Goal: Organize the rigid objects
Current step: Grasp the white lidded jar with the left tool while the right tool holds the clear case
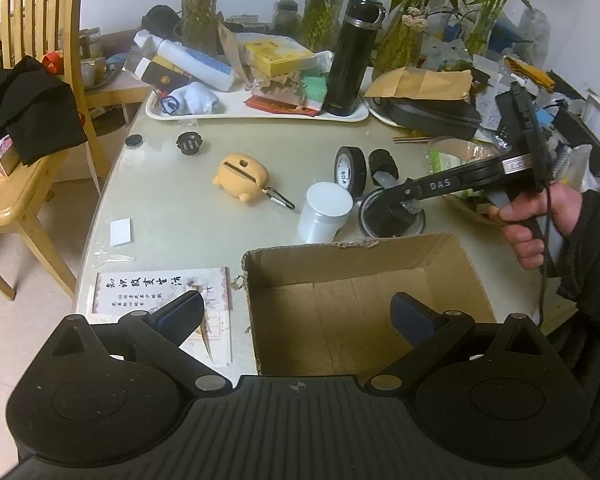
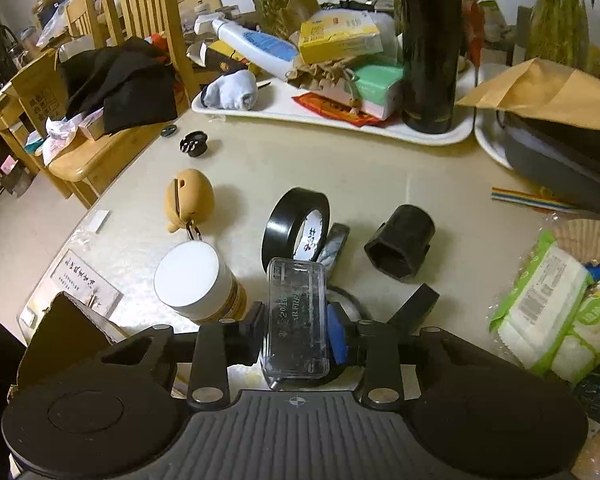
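My left gripper (image 1: pixel 298 302) hangs open over an open, empty cardboard box (image 1: pixel 352 254) at the table's near edge. Just beyond the box, a hand holds my right gripper (image 1: pixel 396 210) low over the table. In the right wrist view, the right gripper (image 2: pixel 296 334) is shut on a clear plastic case (image 2: pixel 296 292) with dark contents, and its pads press on both sides. Loose around it lie a white-lidded jar (image 2: pixel 192 280), a black tape roll (image 2: pixel 296 228), a black hex socket (image 2: pixel 402 242), a yellow pig-shaped case (image 2: pixel 188 198) and a small black plug (image 2: pixel 194 144).
A white tray (image 1: pixel 260 114) at the back holds a tall black flask (image 1: pixel 350 56), bottles and packets. A wooden chair (image 1: pixel 28 184) with dark cloth stands left. A printed card (image 1: pixel 160 292) lies left of the box. Wipe packs (image 2: pixel 548 312) crowd the right side.
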